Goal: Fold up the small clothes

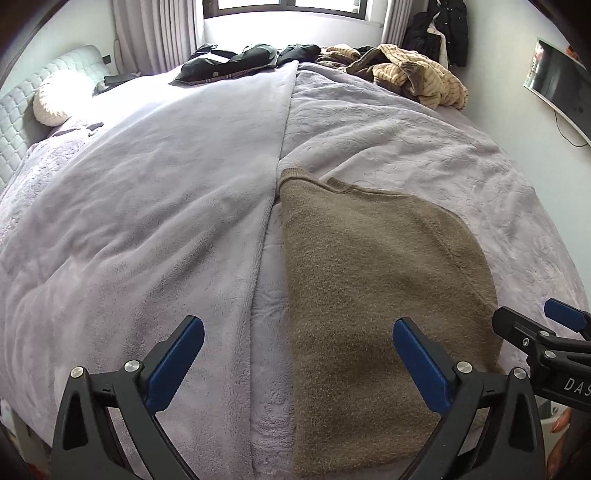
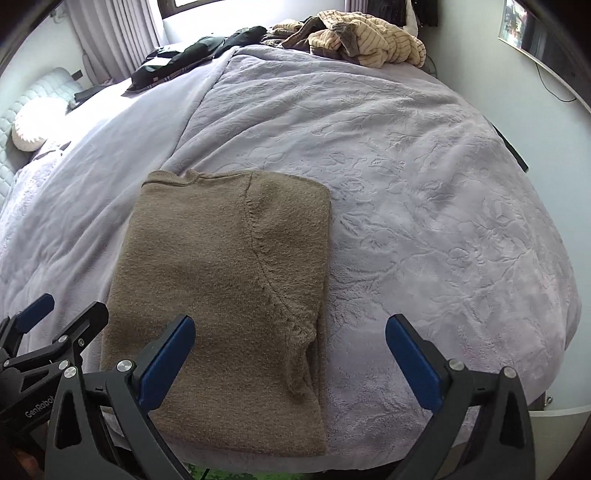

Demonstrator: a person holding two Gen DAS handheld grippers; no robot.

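i'm looking into a home bedroom: a wide bed (image 1: 147, 221) under a lilac blanket, a padded headboard (image 1: 22, 122), curtains (image 1: 155, 33) by the window (image 1: 288, 5), and clothes heaped (image 1: 413, 77) at the far edge.

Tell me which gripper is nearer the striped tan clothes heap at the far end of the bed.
Right, slightly. The right gripper hangs open over the brown sweater's right edge, on the heap's side. The left gripper hangs open over the sweater's left edge, farther across.

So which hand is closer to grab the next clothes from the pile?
Probably the right. The right gripper hangs open over the folded brown sweater's right edge, on the side where the striped tan clothes pile lies. The left gripper, also open, sits farther left.
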